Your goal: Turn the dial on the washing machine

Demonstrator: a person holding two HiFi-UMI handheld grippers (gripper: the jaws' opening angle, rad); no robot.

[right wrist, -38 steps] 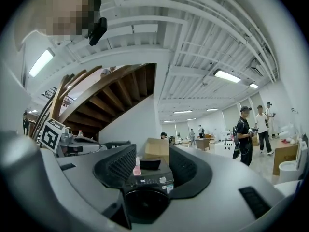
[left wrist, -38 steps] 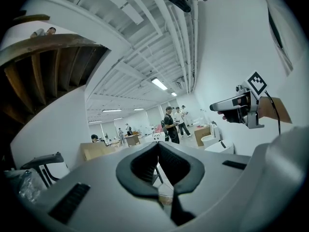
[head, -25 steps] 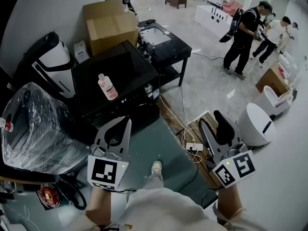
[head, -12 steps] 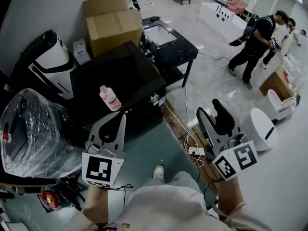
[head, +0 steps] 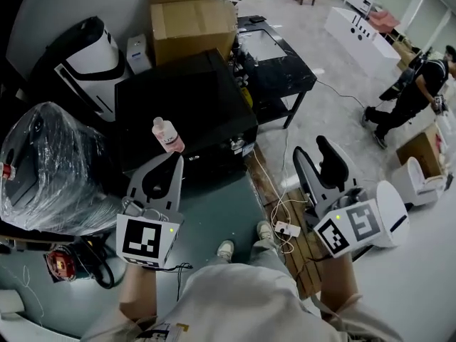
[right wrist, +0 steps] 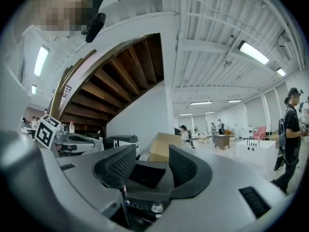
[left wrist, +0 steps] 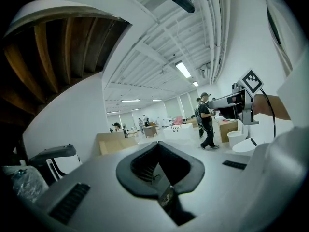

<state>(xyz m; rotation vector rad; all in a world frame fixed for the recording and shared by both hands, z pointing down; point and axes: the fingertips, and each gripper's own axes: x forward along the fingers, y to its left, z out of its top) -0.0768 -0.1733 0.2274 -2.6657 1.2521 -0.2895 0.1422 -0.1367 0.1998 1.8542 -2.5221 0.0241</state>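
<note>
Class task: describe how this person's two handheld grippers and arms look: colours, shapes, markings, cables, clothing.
Both the left gripper and right gripper have grey tapering jaws with black pads. Each carries a white cube bearing black square markers and a green light. A black cable trails from the left one. The top is pale.

1. The washing machine (head: 185,105) is black all over; its dial (right wrist: 155,208) is silvery.
2. The bottle (head: 168,135) is pink with a white cap.
3. The left tongs (head: 175,161) and right tongs (head: 311,148) have grey bodies and black pads. Their cubes carry black-and-white square markers.
4. The cardboard box (head: 192,20) is plain brown.
5. The mat (head: 221,216) is dull teal.
</note>
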